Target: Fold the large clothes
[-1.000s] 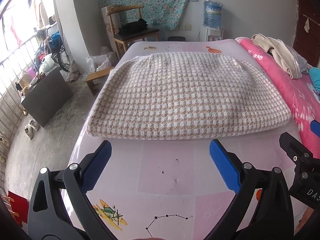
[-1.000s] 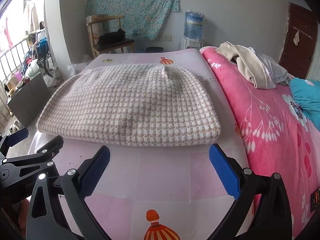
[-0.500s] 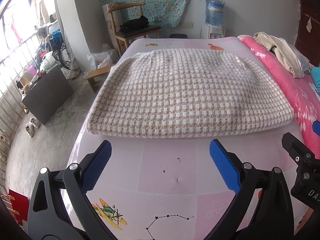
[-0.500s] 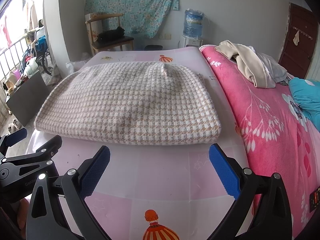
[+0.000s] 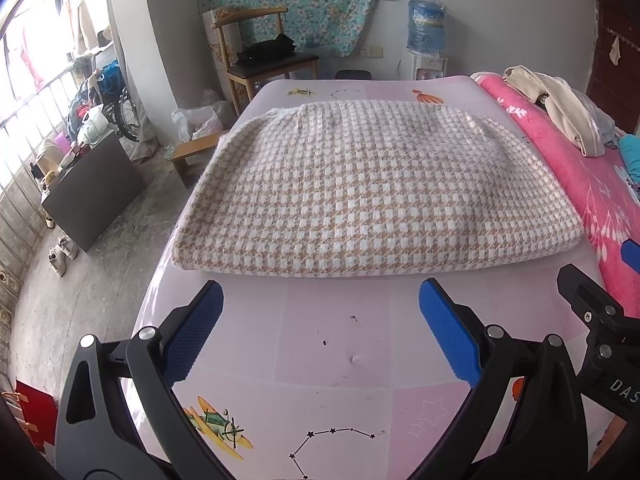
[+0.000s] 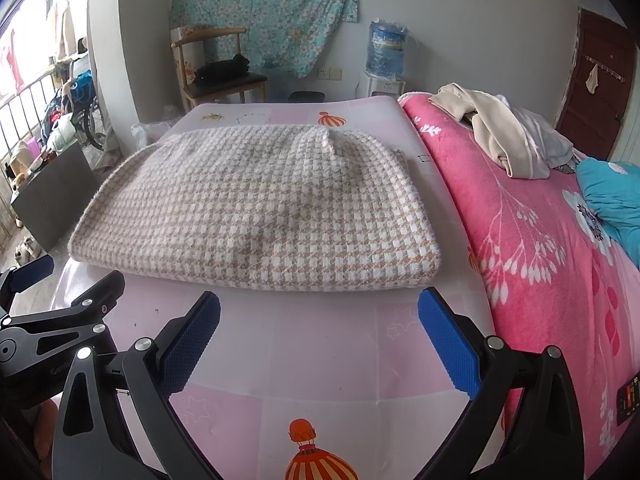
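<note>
Folded houndstooth garment, beige/white, lies flat on the pink mat covering the bed, folded edge toward the cams. Looks like a thick rectangular stack; far edge slightly rumpled.

Left tool: jaws wide apart, nothing between them. Sits on the near side of the garment, blue pads just short of the folded edge, not touching fabric. Bare mat under the gap.

Right tool: jaws also spread wide, empty. Same side of the garment; right pad tip is near the garment's near-right corner, no contact visible. Garment spans ahead of both pads and runs further left than the tool's opening.

Both tools side by side: right one shows at the right edge of the left cam, left one at the left edge of the right cam.

Other stuff: pink floral blanket right of the mat, w/ a cream clothes pile on it, well apart from the garment. Wooden chair and water dispenser by the far wall.
</note>
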Demonstrator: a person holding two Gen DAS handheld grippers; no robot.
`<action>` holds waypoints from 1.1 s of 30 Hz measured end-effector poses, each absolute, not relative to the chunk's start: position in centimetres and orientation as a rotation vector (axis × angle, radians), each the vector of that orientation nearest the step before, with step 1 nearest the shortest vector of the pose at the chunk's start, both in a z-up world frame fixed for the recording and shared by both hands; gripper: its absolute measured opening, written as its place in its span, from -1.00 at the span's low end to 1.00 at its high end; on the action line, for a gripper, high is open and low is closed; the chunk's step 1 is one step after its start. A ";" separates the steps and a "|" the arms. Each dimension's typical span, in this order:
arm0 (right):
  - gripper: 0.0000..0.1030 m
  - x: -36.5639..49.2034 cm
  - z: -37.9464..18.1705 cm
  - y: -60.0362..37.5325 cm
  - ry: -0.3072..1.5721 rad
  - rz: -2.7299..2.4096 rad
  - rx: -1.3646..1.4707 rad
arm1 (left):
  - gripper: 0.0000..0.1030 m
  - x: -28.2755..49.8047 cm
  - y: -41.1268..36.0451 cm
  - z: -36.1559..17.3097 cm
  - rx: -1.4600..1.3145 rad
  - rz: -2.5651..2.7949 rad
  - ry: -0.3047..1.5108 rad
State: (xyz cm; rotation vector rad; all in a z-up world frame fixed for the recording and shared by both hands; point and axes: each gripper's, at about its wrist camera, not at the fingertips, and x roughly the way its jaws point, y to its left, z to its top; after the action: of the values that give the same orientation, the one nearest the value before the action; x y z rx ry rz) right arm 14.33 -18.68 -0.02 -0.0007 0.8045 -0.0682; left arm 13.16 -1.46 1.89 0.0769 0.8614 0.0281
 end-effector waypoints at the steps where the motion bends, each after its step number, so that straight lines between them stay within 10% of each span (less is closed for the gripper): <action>1: 0.88 14.3 0.0 -18.7 0.805 -0.068 0.000 | 0.84 13.2 -1.5 1.9 0.076 0.026 0.862; 33: 0.88 14.7 -0.3 -18.6 0.813 -0.085 -0.007 | 0.84 13.1 -1.5 2.0 0.071 0.021 0.863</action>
State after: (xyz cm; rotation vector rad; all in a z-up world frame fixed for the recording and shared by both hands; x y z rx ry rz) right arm 14.70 -18.58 -0.32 -0.0074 0.8134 -0.0852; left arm 13.09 -1.49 2.04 0.0713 0.8629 0.0211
